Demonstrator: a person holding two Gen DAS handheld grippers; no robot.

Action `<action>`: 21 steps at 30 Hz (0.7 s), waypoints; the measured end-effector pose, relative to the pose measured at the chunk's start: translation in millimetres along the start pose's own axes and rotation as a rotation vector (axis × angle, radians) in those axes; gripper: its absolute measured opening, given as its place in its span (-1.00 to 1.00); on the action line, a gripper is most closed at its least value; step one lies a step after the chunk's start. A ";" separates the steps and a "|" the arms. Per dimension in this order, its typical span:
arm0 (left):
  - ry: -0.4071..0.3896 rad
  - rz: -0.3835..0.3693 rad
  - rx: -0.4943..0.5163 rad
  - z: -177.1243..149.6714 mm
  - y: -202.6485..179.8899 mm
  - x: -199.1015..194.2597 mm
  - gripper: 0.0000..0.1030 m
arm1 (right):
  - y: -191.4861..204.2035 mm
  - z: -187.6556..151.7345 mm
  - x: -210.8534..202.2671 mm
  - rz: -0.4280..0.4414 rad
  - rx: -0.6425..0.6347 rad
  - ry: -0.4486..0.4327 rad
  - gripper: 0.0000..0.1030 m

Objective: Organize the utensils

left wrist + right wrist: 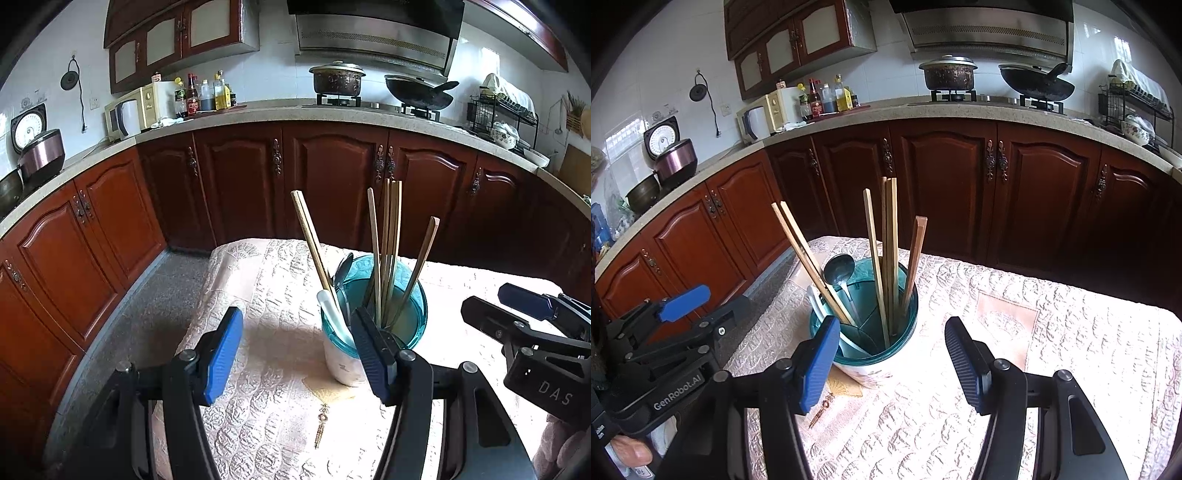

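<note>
Blue pads of left tool (295,354) spread wide, nothing between them; right tool (892,360) likewise apart and empty. Both hover low over the cloth-covered counter (1071,350), either side of the holder (864,332).

Holder: teal rim, white body, upright near counter's middle. Inside: wooden chopsticks (888,254) standing in a loose fan, two leaning left; a dark ladle (838,269); a white spoon (334,314) against the rim.

Judgement: utensils look gathered already. Any further tidying wants a gentle pinch high on one stick, lifting straight so the holder doesn't tip. A small trinket (320,424) lies on the cloth.
</note>
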State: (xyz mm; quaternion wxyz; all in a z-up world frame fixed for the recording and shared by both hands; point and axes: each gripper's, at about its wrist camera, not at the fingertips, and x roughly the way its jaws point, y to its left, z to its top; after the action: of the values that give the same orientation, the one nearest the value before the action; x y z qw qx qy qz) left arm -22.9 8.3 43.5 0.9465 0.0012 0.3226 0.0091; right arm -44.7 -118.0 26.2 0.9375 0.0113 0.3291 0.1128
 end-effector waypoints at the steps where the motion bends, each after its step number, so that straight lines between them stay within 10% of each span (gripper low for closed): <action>1: -0.001 0.000 0.001 0.2 -0.4 0.1 0.20 | 0.0 0.0 -0.2 0.000 0.000 0.000 0.23; 21: -0.010 0.003 0.026 1.5 -7.6 -1.5 0.20 | -2.6 -2.1 2.2 0.006 0.012 0.001 0.23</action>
State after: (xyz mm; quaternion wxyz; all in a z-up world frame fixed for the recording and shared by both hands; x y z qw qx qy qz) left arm -23.0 0.6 45.5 0.9480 0.0138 0.3178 0.0062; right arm -43.8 -120.2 22.9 0.9369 0.0178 0.3301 0.1136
